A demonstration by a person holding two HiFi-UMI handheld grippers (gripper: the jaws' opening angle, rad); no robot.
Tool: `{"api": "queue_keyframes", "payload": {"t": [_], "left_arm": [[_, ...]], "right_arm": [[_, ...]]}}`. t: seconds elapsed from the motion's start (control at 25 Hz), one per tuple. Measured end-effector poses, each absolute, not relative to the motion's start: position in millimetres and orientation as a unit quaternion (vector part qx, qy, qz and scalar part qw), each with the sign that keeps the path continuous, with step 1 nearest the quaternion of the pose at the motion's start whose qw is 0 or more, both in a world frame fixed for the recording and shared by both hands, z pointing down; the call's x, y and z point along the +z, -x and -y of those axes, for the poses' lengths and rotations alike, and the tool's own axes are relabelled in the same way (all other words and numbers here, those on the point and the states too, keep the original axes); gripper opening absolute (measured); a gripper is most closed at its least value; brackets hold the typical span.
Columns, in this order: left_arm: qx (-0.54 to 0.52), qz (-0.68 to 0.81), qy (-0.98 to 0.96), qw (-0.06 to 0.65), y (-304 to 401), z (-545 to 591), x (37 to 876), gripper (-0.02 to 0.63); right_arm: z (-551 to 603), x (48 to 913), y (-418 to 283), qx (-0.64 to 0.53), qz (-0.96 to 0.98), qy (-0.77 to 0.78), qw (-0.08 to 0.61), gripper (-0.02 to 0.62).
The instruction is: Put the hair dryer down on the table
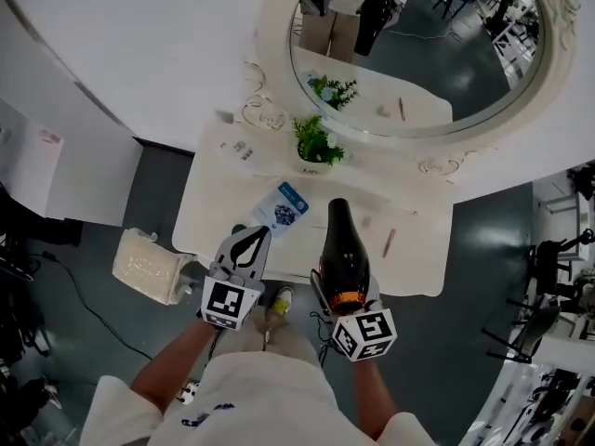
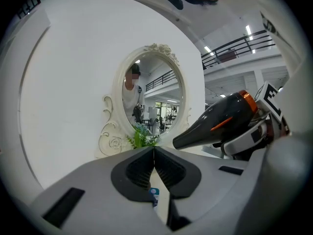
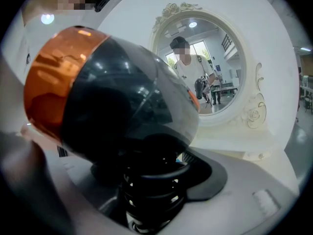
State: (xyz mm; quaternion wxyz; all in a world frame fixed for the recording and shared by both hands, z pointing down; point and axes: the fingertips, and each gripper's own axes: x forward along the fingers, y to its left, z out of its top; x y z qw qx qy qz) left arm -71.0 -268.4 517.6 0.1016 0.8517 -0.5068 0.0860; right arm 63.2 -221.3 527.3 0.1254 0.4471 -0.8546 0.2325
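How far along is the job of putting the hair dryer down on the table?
Done: the hair dryer is already grasped. The right gripper is shut on its handle. In hand: it hangs in the air over the table, not touching it. The left gripper is shut and empty. Left: lower it onto the table, then open the jaws.

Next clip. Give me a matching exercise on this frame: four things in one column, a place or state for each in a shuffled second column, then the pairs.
Things
1. hair dryer
2. left gripper
3. potted plant
4. mirror

Place or state
A. jaws together, nothing between them
B. stands on the table, at the mirror's foot
C. clamped by its handle in the right gripper
D. oval, in an ornate white frame, behind the table

Pairs: 1-C, 2-A, 3-B, 4-D
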Motion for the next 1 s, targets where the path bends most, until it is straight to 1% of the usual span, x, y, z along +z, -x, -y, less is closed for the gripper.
{"api": "queue_keyframes", "payload": {"t": [0.24, 0.56, 0.88, 1.0], "left_arm": [[0.086, 0.494, -0.859, 0.1, 57.8, 266.8, 534.0, 0.011], [0.089, 0.495, -0.855, 0.129, 59.2, 275.7, 556.1, 0.011], [0.122, 0.483, -0.858, 0.129, 51.7, 280.4, 592.5, 0.011], [0.118, 0.48, -0.86, 0.127, 45.2, 285.6, 593.5, 0.011]], "right_arm": [[216.1, 546.4, -60.3, 0.204, 0.851, -0.455, 0.166, 0.33], [224.5, 568.4, -68.9, 0.196, 0.837, -0.476, 0.186, 0.33], [237.6, 602.5, -88.0, 0.205, 0.816, -0.497, 0.213, 0.33], [239.3, 614.9, -89.3, 0.213, 0.81, -0.499, 0.223, 0.33]]}}
